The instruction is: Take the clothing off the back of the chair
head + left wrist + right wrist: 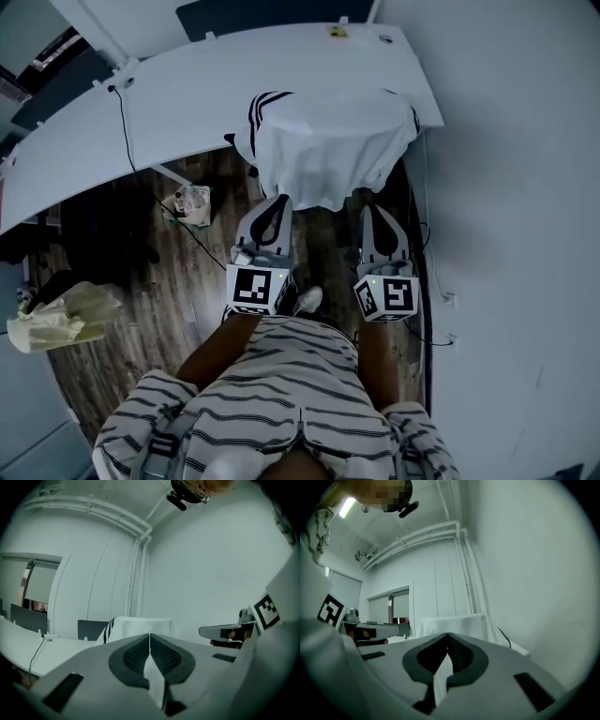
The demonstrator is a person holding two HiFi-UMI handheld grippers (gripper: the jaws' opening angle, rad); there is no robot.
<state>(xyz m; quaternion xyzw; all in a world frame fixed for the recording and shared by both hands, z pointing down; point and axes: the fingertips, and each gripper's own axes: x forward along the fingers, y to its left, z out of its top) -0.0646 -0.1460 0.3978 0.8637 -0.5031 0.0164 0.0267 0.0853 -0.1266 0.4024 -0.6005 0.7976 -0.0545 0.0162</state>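
Both closed and empty, left claw (pixel 278 200) and right claw (pixel 373 209) face the shirt's (pixel 328 150) hanging edge.

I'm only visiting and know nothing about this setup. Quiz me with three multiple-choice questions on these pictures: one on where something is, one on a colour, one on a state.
1. Where is the white garment?
A) heaped on the floor
B) draped over a chair back by the white desk
C) folded flat on the desk

2. What colour are the garment's stripes?
A) red
B) yellow
C) dark

3. How do the left tool and right tool stand?
A) both shut and empty
B) both wide open
C) one clamped on the garment

Answers:
1 B: the head view shows it hanging at the desk's edge, clear of the floor.
2 C: dark bands run over its shoulder.
3 A: each tool's own view shows its jaws meeting with nothing between them.
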